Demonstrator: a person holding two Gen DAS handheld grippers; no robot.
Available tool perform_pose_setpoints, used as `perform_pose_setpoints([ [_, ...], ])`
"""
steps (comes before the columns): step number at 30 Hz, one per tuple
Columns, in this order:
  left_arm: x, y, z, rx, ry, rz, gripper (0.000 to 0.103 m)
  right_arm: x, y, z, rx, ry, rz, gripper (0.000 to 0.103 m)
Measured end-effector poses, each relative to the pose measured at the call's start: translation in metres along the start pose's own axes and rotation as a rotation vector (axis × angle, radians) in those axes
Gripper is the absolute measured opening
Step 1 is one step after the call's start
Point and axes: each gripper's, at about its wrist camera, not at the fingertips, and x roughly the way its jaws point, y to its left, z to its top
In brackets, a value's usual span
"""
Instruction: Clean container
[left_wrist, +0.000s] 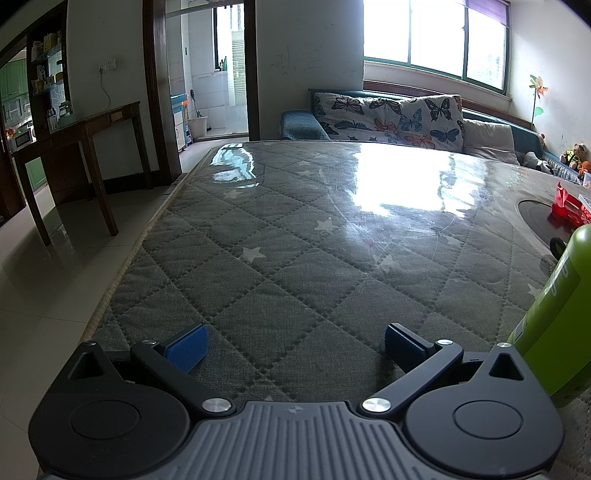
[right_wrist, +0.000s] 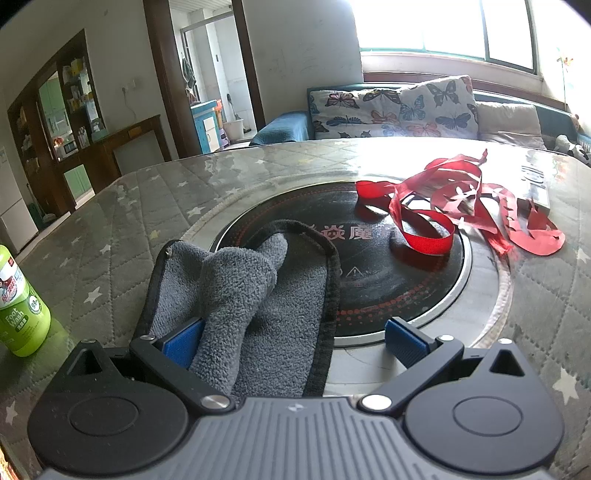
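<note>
- Left tongs: spread wide, nothing between the 2 blue pads. They sit low over the worktop, a quilted grey star-print cover under a glossy clear sheet. Aimed at bare surface, so probably parked and waiting.
- Green bottle: stands upright just beside the left tongs, at their right edge in the left wrist view, not touching the pads as far as I can tell. In the right wrist view the label reads "Foot Wash". I take this as the container to be cleaned (judgement from the task line only).
- Right tongs: spread wide as well. A grey towel lies bunched between them, 1 fold resting against the left pad; the right pad is clear of it, so no grip.
- Towel placement: it drapes over the near rim of the black round cooktop set into the worktop. Lying straight ahead of the right tongs, it looks staged for pickup as the wiping cloth.
- Red ribbon: loose tangle across the far side of the cooktop and onto the worktop, well apart from the towel (no visible part in the task).
- Status, judged: cleaning not yet begun; bottle untouched, towel unheld.
- Likely division: right tongs wipe, left steady the bottle.
</note>
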Motion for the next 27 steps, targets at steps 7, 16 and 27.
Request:
perform_pose_setpoints([
  [7, 0.0, 0.0001, 0.0001, 0.0, 0.0, 0.0, 0.103, 0.002, 0.0008, 0.001, -0.006, 0.002, -0.004, 0.103],
  [16, 0.0, 0.0, 0.0, 0.0, 0.0, 0.0, 0.103, 0.003, 0.0019, 0.0015, -0.013, 0.005, -0.01, 0.103],
  [27, -0.0006, -0.0001, 0.0002, 0.001, 0.0, 0.001, 0.103, 0.0033, 0.0019, 0.002, -0.021, 0.008, -0.016, 0.103],
])
